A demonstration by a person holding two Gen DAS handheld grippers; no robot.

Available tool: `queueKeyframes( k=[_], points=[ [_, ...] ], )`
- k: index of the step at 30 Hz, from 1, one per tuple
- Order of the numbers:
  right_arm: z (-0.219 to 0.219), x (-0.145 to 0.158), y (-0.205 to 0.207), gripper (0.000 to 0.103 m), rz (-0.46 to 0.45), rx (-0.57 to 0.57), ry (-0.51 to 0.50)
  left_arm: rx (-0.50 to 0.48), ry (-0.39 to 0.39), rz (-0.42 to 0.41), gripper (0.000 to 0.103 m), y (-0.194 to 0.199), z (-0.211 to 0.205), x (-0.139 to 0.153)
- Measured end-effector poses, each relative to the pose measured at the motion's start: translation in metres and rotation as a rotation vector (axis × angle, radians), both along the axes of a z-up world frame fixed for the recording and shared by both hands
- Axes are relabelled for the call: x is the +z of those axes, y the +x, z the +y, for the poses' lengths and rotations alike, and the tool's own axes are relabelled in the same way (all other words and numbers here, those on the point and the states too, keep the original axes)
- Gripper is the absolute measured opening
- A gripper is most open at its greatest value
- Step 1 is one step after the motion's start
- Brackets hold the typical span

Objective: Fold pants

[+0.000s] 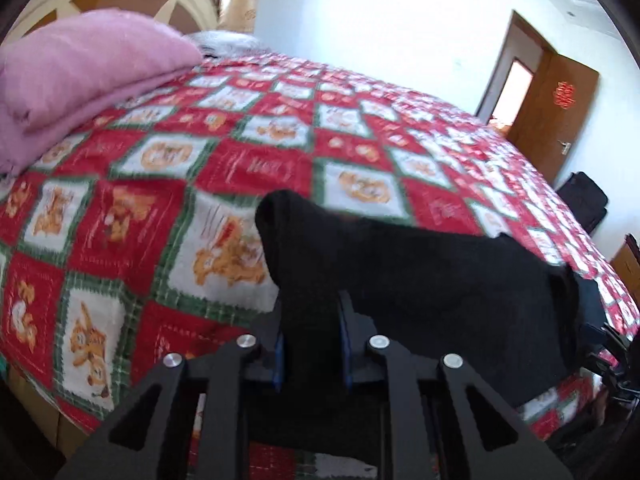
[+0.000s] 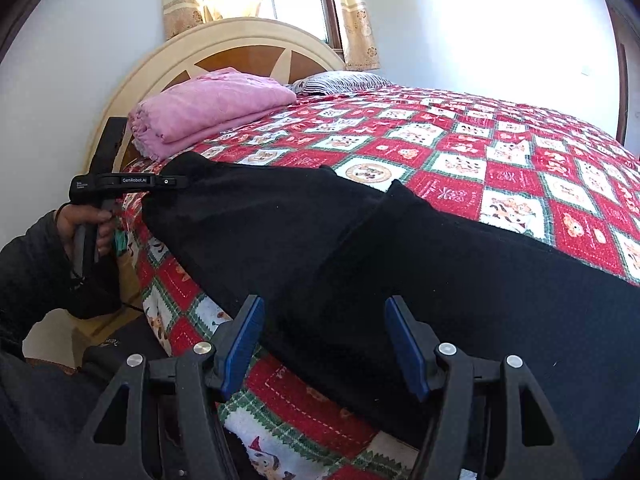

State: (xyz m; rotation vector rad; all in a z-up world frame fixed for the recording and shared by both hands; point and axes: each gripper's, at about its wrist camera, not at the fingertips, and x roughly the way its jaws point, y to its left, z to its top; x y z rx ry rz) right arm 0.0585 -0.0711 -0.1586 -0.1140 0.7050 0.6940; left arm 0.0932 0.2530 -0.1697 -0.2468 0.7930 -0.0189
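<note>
Black pants (image 2: 360,248) lie stretched along the near edge of the bed, on a red and green checked bedspread (image 2: 460,148). My left gripper (image 1: 312,344) is shut on one end of the pants (image 1: 400,280) and lifts that end a little; it also shows in the right wrist view (image 2: 176,181) at the pants' far left end. My right gripper (image 2: 324,340) is open, its blue pads on either side of the pants' near edge, not closed on the cloth.
A folded pink blanket (image 2: 212,108) and a striped pillow (image 2: 340,80) lie by the wooden headboard (image 2: 240,48). An open brown door (image 1: 556,116) and a dark bag (image 1: 584,200) are beyond the bed's far side.
</note>
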Motion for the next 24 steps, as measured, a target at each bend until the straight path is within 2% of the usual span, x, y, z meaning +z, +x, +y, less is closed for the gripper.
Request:
queueKeyframes(
  k=[1, 2, 4, 5, 6, 8, 9, 15, 21, 24],
  points=[
    [0.000, -0.001, 0.000, 0.064, 0.000, 0.000, -0.003, 0.013, -0.011, -0.009, 0.040, 0.000, 0.002, -0.003],
    [0.001, -0.001, 0.000, 0.064, -0.001, 0.001, -0.005, 0.023, -0.026, -0.019, 0.041, -0.001, 0.006, -0.005],
    [0.001, 0.000, -0.001, 0.064, -0.005, 0.002, -0.006, 0.031, -0.037, -0.027, 0.051, -0.001, 0.009, -0.006],
    [0.001, 0.001, -0.001, 0.064, -0.007, 0.001, -0.006, 0.030, -0.035, -0.027, 0.051, -0.001, 0.008, -0.007],
    [0.001, 0.001, -0.001, 0.064, -0.009, 0.000, -0.006, 0.026, -0.029, -0.028, 0.050, -0.002, 0.007, -0.007],
    [0.001, 0.002, -0.001, 0.064, -0.012, -0.003, -0.007, -0.005, -0.038, -0.026, 0.036, -0.002, 0.006, -0.006],
    [0.000, 0.004, -0.002, 0.064, -0.018, -0.007, -0.008, -0.022, -0.064, -0.027, 0.022, -0.002, 0.006, -0.004],
    [-0.018, 0.031, 0.000, 0.064, -0.062, -0.060, 0.013, -0.030, -0.211, -0.058, 0.021, -0.007, 0.012, 0.018],
    [-0.053, 0.060, 0.003, 0.064, -0.062, -0.172, 0.025, -0.069, -0.267, -0.111, 0.021, -0.012, -0.014, 0.065],
    [-0.074, 0.069, 0.004, 0.064, -0.040, -0.219, 0.042, -0.119, -0.302, -0.128, 0.021, -0.014, -0.038, 0.087]
  ],
)
